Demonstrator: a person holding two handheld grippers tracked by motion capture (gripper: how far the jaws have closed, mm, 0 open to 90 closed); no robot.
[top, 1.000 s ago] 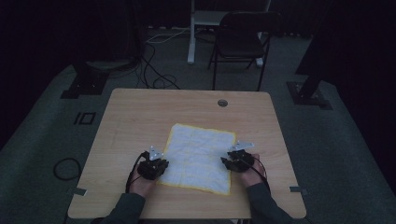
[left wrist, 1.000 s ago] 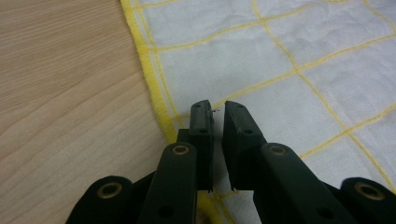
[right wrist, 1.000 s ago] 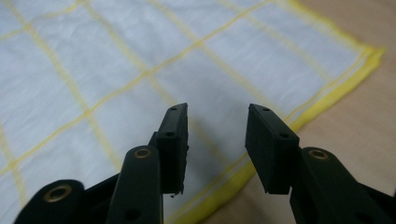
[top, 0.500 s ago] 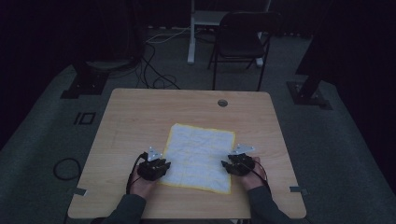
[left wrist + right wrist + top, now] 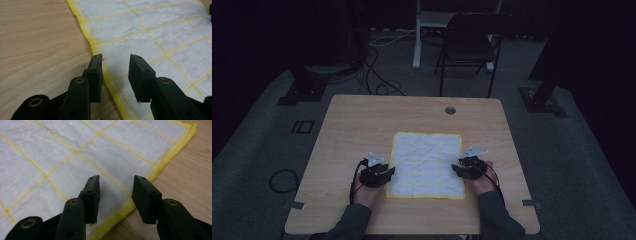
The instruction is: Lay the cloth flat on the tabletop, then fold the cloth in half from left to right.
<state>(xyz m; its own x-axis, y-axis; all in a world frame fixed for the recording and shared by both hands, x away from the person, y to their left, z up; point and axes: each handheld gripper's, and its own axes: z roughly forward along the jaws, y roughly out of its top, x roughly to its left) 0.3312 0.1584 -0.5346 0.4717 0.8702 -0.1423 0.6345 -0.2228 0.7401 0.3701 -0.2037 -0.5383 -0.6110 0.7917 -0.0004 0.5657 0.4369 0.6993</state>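
A person sits at a wooden table (image 5: pixel 362 125) and holds a black gripper in each hand. A white cloth (image 5: pixel 427 162) with thin yellow lines and a yellow edge lies flat on the table, right between the two grippers. The left gripper (image 5: pixel 384 172) is at the cloth's left edge, down near the corner close to the person. In the left gripper view its jaws stand partly apart, and they have just been opening. One jaw hangs over the yellow edge (image 5: pixel 96 46) and the bare wood, and the other hangs over the white part of the cloth (image 5: pixel 150 32). Nothing is pinched between them. The right gripper (image 5: pixel 460 168) is at the cloth's right edge, also down near the person. In the right gripper view its jaws stand partly apart too, about as wide as the other pair. Both jaws hang over the white part, close to the yellow edge (image 5: pixel 172 152), and the wood is just past the right jaw. Nothing is pinched there either. The cloth (image 5: pixel 62 147) looks a bit crinkly but it lies spread out. There are no boxes, bowls or bins on the table, so nothing sits inside anything. Far past the grippers the table has a small round hole (image 5: pixel 450 110), and behind the table stands a dark folding chair (image 5: pixel 472 42) on the grey floor
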